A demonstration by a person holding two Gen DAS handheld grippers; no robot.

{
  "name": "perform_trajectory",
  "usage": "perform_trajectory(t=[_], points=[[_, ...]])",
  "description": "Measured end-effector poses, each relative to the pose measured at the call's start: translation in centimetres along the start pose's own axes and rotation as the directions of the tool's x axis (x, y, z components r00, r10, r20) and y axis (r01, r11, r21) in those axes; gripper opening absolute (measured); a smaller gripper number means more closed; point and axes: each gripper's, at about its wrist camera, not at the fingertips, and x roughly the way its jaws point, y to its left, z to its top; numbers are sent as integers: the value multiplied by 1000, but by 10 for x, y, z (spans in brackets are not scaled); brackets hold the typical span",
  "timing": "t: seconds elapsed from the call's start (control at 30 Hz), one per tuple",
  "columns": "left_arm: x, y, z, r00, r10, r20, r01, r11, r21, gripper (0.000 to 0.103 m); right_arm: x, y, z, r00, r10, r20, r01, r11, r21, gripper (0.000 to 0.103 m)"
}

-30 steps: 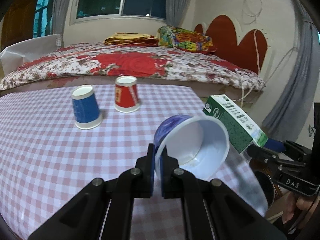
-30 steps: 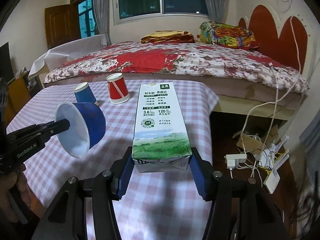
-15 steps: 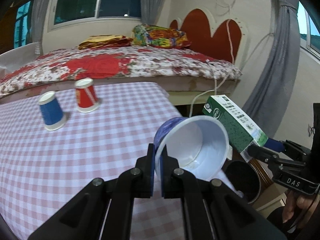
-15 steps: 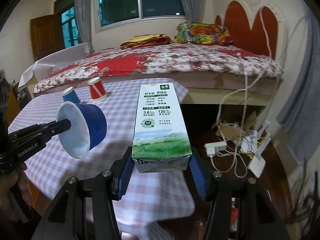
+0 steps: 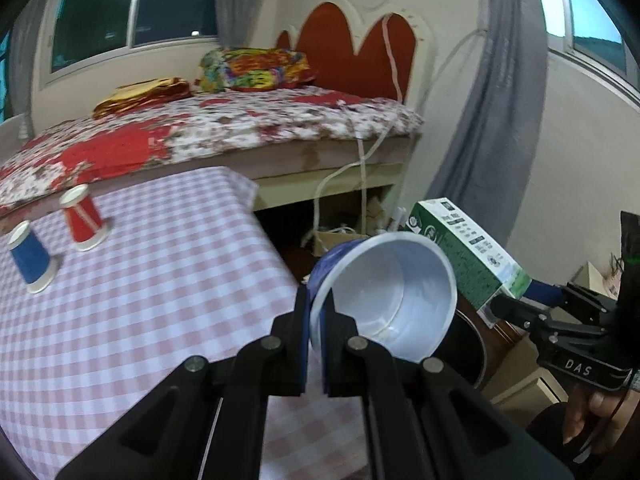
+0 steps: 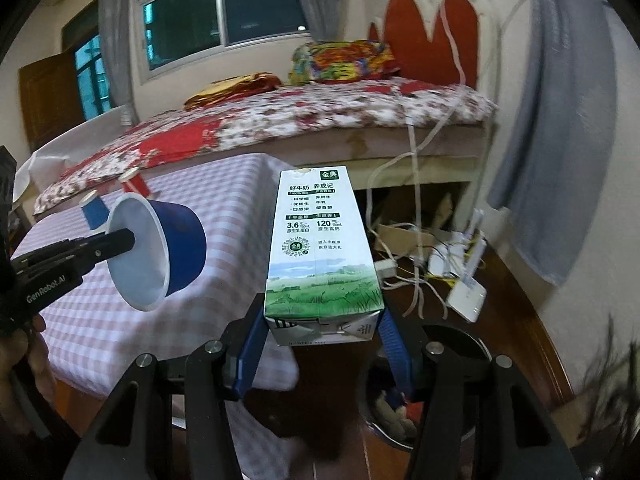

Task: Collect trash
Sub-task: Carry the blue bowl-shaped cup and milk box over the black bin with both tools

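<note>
My left gripper point(image 5: 316, 312) is shut on the rim of a blue paper bowl point(image 5: 388, 296) with a white inside, held in the air past the table's right edge. The bowl also shows in the right wrist view point(image 6: 160, 252). My right gripper point(image 6: 322, 332) is shut on a green and white milk carton point(image 6: 320, 252), also seen in the left wrist view point(image 5: 468, 256). A dark round trash bin point(image 6: 452, 392) with scraps inside sits on the floor below the carton; it shows under the bowl in the left wrist view point(image 5: 468, 344).
A blue cup point(image 5: 30, 258) and a red cup point(image 5: 84, 220) stand upside down on the pink checked table point(image 5: 140, 300). A bed point(image 5: 200, 132) lies behind. Cables and a power strip point(image 6: 440, 256) lie on the floor beside a grey curtain point(image 5: 488, 100).
Both grippers have swung right, away from the table, carrying the bowl and the carton. The cups have slid to the left of view and the bin has come into view below.
</note>
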Motion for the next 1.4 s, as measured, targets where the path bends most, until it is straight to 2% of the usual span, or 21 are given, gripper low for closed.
perform_trajectory(t=[0.33,0.7,0.93,1.4], points=[[20,-61,-2,994,-98,-45,101,992,80,6,-13,-63,-35,994,-100,-51,103,992,67,56],[47,-111,-22,974,-187,-127,204,970,131,6,-10,-105,-67,980,-160,-123,172,980,96,56],[81,-130,-33,963,-193,-189,223,963,154,6,4,-133,-87,963,-183,-197,204,975,91,56],[153,-142,-62,944,-134,-301,192,967,170,5,68,-149,-115,926,-137,-352,155,988,23,56]])
